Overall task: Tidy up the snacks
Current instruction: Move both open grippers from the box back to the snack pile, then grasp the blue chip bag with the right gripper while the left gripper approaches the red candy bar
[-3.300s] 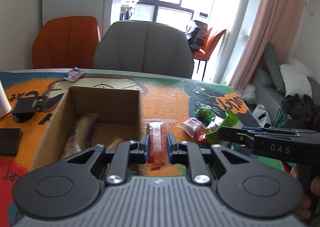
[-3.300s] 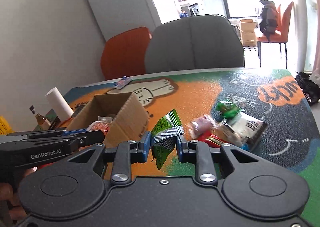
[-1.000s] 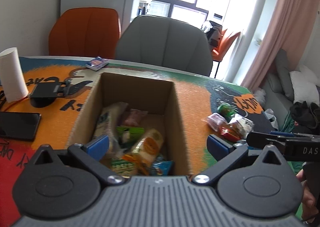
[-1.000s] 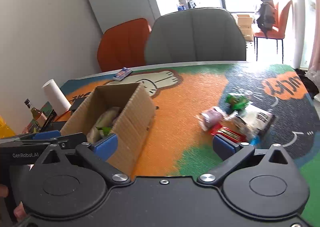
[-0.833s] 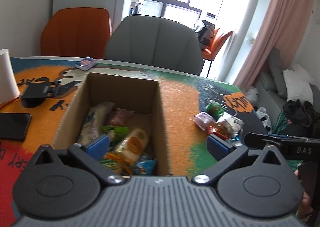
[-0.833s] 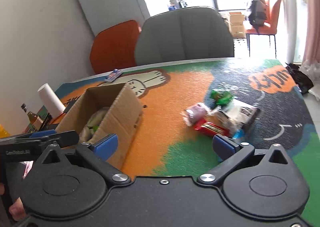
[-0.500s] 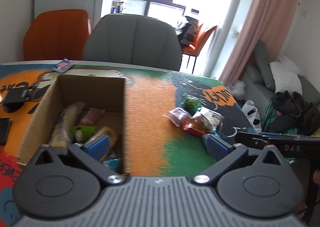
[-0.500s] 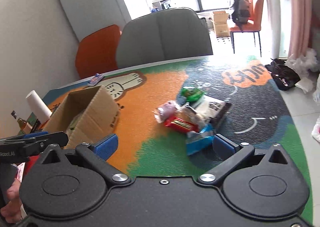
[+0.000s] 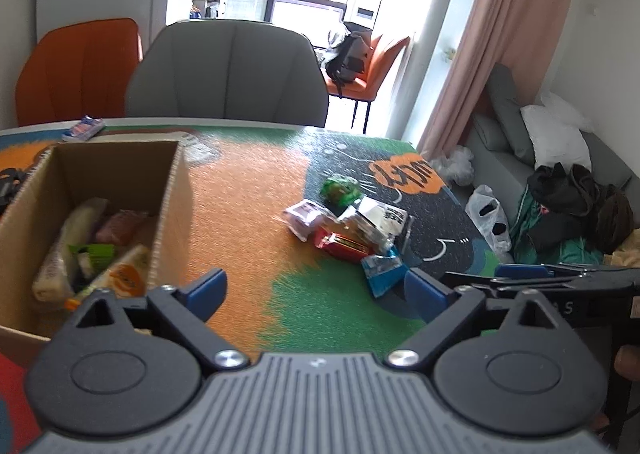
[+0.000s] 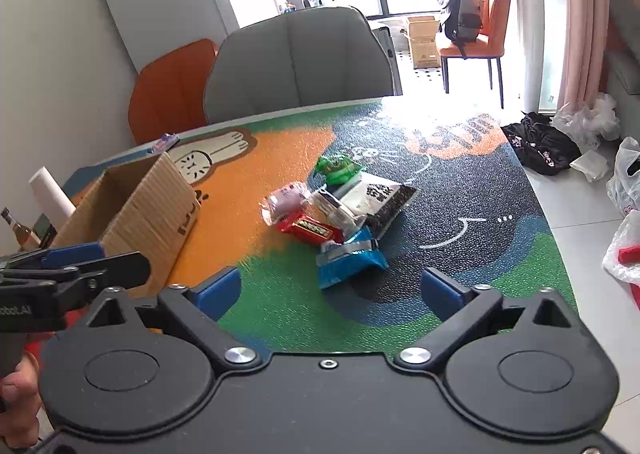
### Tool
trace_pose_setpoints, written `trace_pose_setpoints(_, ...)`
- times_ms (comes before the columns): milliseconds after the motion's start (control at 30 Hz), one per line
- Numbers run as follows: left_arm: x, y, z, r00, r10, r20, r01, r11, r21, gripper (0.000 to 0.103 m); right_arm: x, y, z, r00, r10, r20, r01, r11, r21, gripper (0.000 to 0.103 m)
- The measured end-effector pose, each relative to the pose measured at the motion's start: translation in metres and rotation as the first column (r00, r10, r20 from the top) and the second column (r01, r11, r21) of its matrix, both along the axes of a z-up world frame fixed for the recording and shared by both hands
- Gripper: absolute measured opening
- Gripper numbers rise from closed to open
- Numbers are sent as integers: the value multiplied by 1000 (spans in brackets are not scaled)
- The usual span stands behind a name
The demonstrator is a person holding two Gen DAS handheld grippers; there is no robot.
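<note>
Nearest the right gripper point(image 10: 331, 290), whose jaws stand spread and empty after closing slightly, lies the blue packet point(image 10: 349, 259) at the near edge of the snack pile point(image 10: 340, 206); a clean pick would likely straddle this packet alone, clear of the red bar point(image 10: 310, 229) touching it. The left gripper point(image 9: 316, 292), likewise spread, empty and slightly narrowed, points down toward the mat point(image 9: 248, 190) between the pile and the cardboard box point(image 9: 170, 214), which already holds several snacks. Both grippers tilt downward side by side.

Home living room, sofa point(image 9: 516, 126), curtain point(image 9: 492, 34), dining chairs point(image 9: 228, 74)
</note>
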State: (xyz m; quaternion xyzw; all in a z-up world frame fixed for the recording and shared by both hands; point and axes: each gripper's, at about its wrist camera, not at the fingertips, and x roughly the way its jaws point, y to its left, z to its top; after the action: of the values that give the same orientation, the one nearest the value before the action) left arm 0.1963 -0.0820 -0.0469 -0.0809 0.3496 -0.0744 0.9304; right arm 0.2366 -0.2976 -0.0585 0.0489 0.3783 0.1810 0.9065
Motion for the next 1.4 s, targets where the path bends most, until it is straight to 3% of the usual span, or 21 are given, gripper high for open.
trace_pose_setpoints(267,18,-11,-15,1000,-4,-28,4,1000,-1,69,12,-7,-13,1000,4,-29,-3,1000,8,80)
trace_pose_setpoints(500,36,-14,-27,999,-2,-54,2,1000,-7,63,28,-6,-23,999,2,-48,-1,1000,18,80)
trace_pose_setpoints(1133,84,-16,-56,993,25,-112,-28,999,-31,65,70,9,-58,997,17,-75,-15,1000,22,74)
trace_pose_setpoints(1400,98,-22,-65,991,30,-131,-34,999,-25,65,76,3,-68,996,43,-74,-39,998,52,43)
